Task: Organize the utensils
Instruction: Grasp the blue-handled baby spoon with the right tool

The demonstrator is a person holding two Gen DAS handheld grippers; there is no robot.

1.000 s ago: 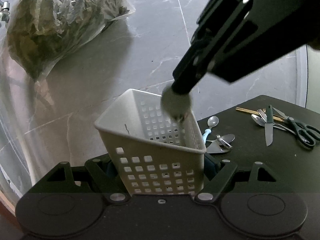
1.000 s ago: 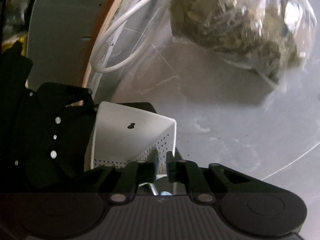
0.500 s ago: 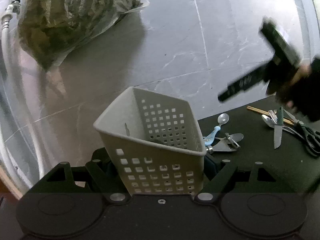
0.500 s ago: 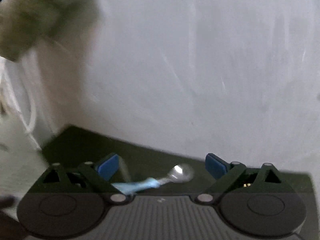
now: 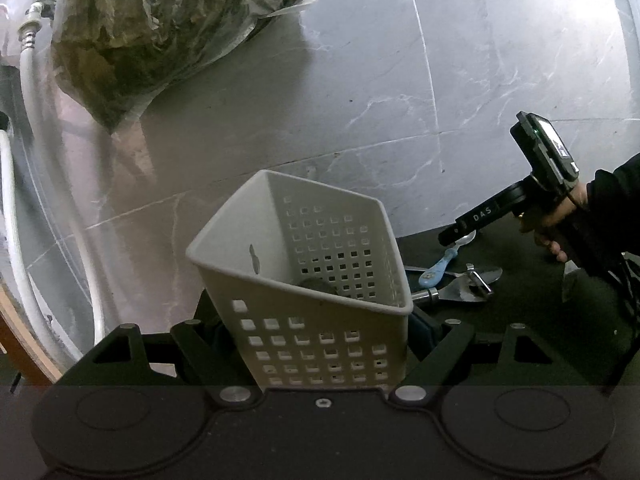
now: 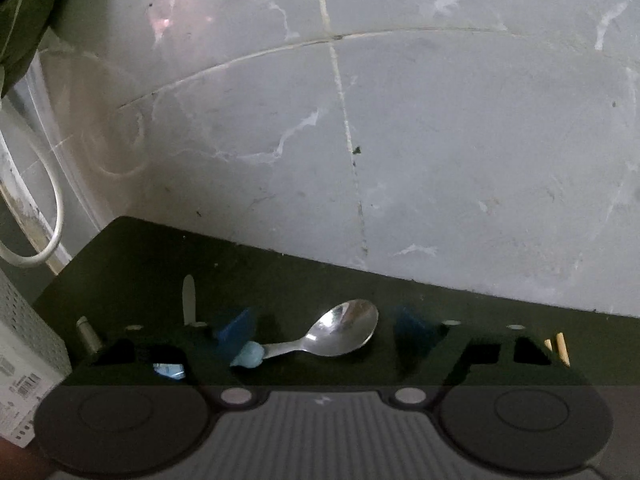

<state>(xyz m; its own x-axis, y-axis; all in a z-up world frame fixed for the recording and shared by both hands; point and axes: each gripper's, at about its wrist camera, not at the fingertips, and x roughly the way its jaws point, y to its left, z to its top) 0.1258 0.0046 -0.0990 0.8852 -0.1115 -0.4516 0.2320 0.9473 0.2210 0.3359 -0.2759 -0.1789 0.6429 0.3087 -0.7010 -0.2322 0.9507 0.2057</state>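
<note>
My left gripper [image 5: 320,344] is shut on a white perforated basket [image 5: 304,280], holding it tilted over the dark mat's left edge; a dark round item [image 5: 318,286] lies inside. My right gripper [image 6: 324,332] is open, its blue pads on either side of a small spoon with a light-blue handle [image 6: 320,340] lying on the dark mat [image 6: 160,264]. In the left wrist view the right gripper [image 5: 460,236] hovers over that spoon [image 5: 440,264]. A steel peeler-like tool [image 5: 460,290] lies beside it.
A clear bag of green leaves [image 5: 160,28] lies on the grey marble floor [image 5: 480,60] at the back left. White hoses [image 5: 48,200] run along the left. Chopstick tips [image 6: 560,348] show at the right of the mat. The basket's corner [image 6: 24,360] shows at far left.
My right gripper has left the basket, where it let go of the dark round item, swung right and come down open around the blue-handled spoon. The left gripper still holds the basket.
</note>
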